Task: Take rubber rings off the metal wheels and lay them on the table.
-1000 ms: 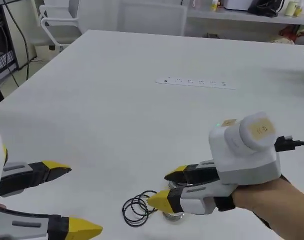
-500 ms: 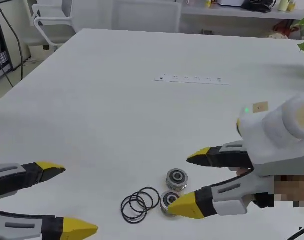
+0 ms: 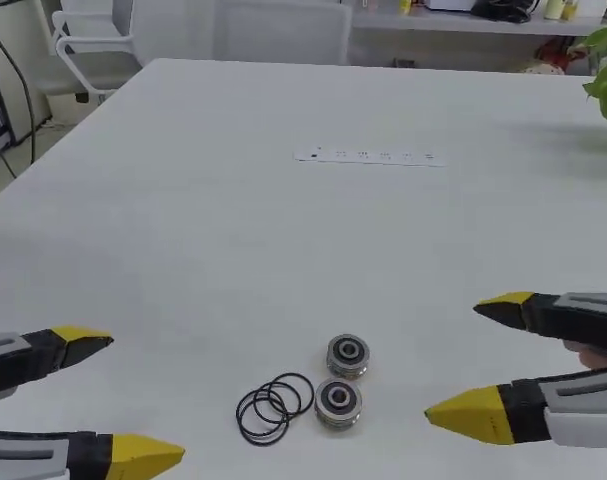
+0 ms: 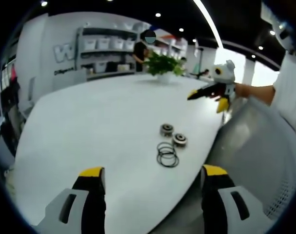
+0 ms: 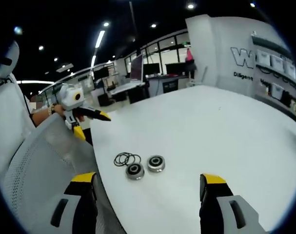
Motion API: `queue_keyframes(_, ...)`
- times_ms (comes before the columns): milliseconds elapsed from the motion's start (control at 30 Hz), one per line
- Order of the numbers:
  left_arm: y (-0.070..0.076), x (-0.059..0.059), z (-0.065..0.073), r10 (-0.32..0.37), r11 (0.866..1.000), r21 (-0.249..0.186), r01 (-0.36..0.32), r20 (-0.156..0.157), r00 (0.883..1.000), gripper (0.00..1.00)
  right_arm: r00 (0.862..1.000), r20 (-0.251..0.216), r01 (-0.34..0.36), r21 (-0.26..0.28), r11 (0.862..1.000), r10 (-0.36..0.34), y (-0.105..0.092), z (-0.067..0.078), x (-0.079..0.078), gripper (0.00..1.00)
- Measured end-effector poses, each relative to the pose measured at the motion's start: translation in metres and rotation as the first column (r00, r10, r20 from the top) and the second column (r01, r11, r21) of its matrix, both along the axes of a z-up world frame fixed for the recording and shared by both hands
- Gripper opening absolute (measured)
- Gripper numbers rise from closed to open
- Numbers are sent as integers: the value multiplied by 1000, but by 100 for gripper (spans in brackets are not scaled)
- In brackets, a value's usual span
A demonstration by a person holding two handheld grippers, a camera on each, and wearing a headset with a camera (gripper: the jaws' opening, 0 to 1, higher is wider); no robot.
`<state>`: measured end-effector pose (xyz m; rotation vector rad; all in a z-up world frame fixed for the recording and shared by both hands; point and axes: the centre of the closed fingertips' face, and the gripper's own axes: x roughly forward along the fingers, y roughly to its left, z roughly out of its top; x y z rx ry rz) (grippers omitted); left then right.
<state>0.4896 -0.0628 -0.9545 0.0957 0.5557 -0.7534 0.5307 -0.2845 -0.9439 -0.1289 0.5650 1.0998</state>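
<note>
Rings (image 3: 273, 407), black, heaped loose near the bench's (image 3: 283, 230) near edge, just beside two wheels (image 3: 337, 399), seemingly stripped and laid down; left gripper (image 3: 143, 398) and right gripper (image 3: 453, 360) flank them, jaws spread, empty, held clear

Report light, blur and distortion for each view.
Head view: soft even light, wheels and rings sharp, faint shadows. Left gripper view: fisheye curves the table, ceiling strip glares. Right gripper view: same curving, dark above, bright lamps.
</note>
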Motion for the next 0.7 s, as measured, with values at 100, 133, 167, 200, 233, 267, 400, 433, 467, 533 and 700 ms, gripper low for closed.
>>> queue_keyframes(100, 3, 1, -1, 13, 1000, -3, -13, 2, 1000, 82, 998, -20, 55, 0, 998, -55, -14, -9, -1, 89)
queue_keyframes(133, 4, 1, -1, 17, 1000, -2, -17, 2, 1000, 82, 998, -23, 66, 0, 998, -66, -17, -11, -2, 89)
queue_keyframes(167, 6, 1, -1, 23, 1000, -2, -23, 4, 1000, 82, 997, -29, 76, -4, 997, -76, -21, -14, -3, 89)
queue_keyframes(200, 7, 1, -1, 29, 1000, -3, -29, 5, 1000, 83, 995, -33, 94, -18, 995, -94, -26, -19, -4, 89)
queue_keyframes(233, 9, 2, -1, 37, 999, -5, -37, 6, 999, 83, 994, -34, 106, -21, 994, -106, -30, -22, -5, 90)
queue_keyframes(267, 10, 2, -1, 46, 999, -7, -46, 7, 999, 84, 991, -43, 122, -24, 992, -123, -34, -26, -6, 91)
queue_keyframes(400, 14, 2, -3, 66, 998, -16, -66, 2, 998, 84, 985, -71, 156, -22, 988, -157, -42, -33, -12, 92)
queue_keyframes(433, 15, 2, -4, 70, 997, -14, -70, 0, 998, 85, 984, -76, 161, -27, 987, -162, -44, -35, -14, 92)
queue_keyframes(467, 16, 2, -5, 72, 997, -13, -72, -2, 997, 85, 983, -78, 163, -31, 986, -165, -44, -37, -15, 93)
queue_keyframes(533, 17, 1, -6, 76, 997, -12, -77, -7, 997, 85, 982, -83, 167, -43, 985, -170, -46, -40, -17, 93)
queue_keyframes(700, 17, 0, -7, 84, 996, -17, -84, -10, 996, 85, 979, -98, 172, -56, 984, -177, -48, -46, -23, 94)
